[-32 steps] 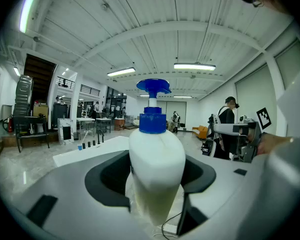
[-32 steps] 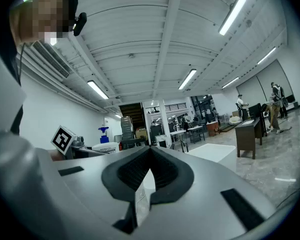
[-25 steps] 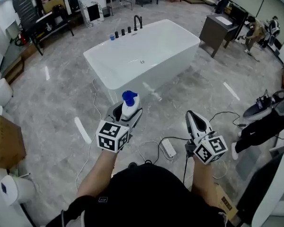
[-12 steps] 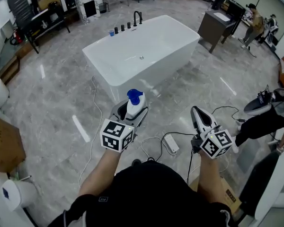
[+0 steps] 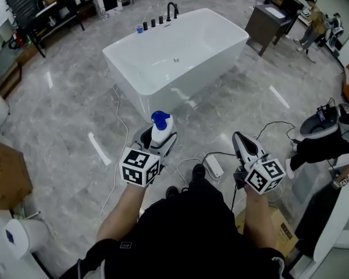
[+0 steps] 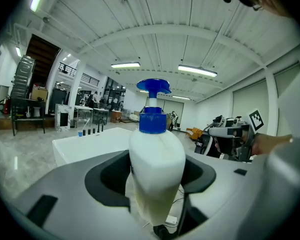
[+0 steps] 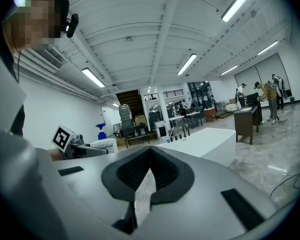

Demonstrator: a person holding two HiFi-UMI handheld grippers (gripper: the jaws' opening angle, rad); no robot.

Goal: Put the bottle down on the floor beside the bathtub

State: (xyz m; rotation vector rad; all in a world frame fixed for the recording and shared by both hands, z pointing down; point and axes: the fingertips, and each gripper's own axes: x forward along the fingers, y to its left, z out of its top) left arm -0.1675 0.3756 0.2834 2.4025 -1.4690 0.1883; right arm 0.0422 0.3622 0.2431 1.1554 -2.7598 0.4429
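White bottle [image 6: 156, 169], blue pump top. Bathtub [image 5: 180, 51] plain white; tap [image 5: 171, 9] black. Floor [image 5: 64, 121] grey marble, pale veins, glossy light streaks. Left gripper [image 5: 159, 137] and right gripper [image 5: 240, 138]: light grey shells, black fingers [image 7: 170, 176], cubes with black-and-white square markers. Desk [image 5: 266, 27] dark grey-brown. Box [image 5: 6, 176] brown cardboard. Power strip [image 5: 213, 165] white.

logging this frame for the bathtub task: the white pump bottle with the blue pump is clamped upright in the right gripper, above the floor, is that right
Wrong gripper. The left gripper clamps the white pump bottle, as the left gripper view shows. The right gripper is shut with nothing between its jaws. The rest holds: the bottle has a blue pump, stands upright and is above the floor.
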